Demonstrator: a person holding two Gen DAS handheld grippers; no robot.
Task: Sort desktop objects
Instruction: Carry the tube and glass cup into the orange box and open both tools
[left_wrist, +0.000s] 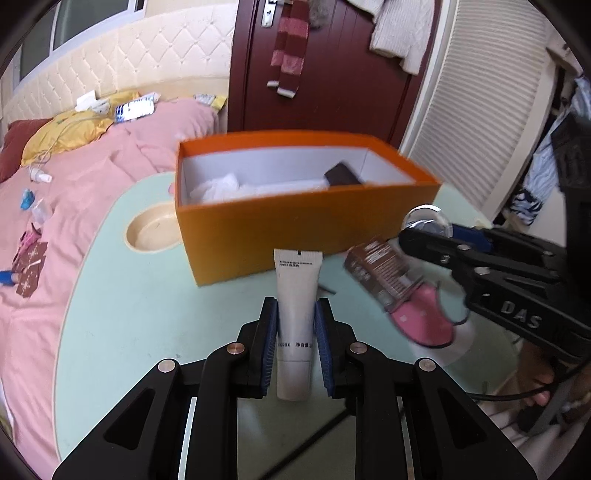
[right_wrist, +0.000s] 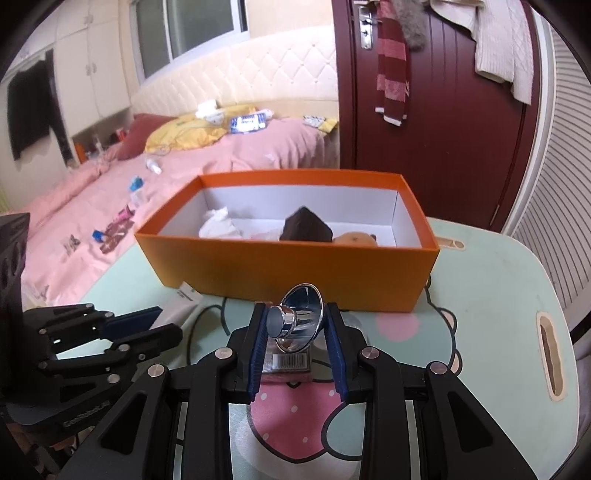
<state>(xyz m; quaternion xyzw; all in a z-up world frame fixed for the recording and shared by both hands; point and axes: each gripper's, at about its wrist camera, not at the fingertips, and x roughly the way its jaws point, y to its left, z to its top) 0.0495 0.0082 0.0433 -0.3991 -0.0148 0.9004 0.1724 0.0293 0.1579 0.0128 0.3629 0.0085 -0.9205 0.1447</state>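
Left fingers (left_wrist: 295, 317) clamped around white tube (left_wrist: 297, 295), right fingers (right_wrist: 295, 325) around chrome funnel (right_wrist: 301, 317), "DAS" lettering.

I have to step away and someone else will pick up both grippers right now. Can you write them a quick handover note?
Left gripper: shut on the white tube, held just short of the orange box.
Right gripper: shut on the shiny metal cup-shaped piece, also in front of the box.
Done: the box already holds a dark brown item, white crumpled paper and a tan object.
Left: drop both held items in, then the brown packet lying on the green table near the right gripper.
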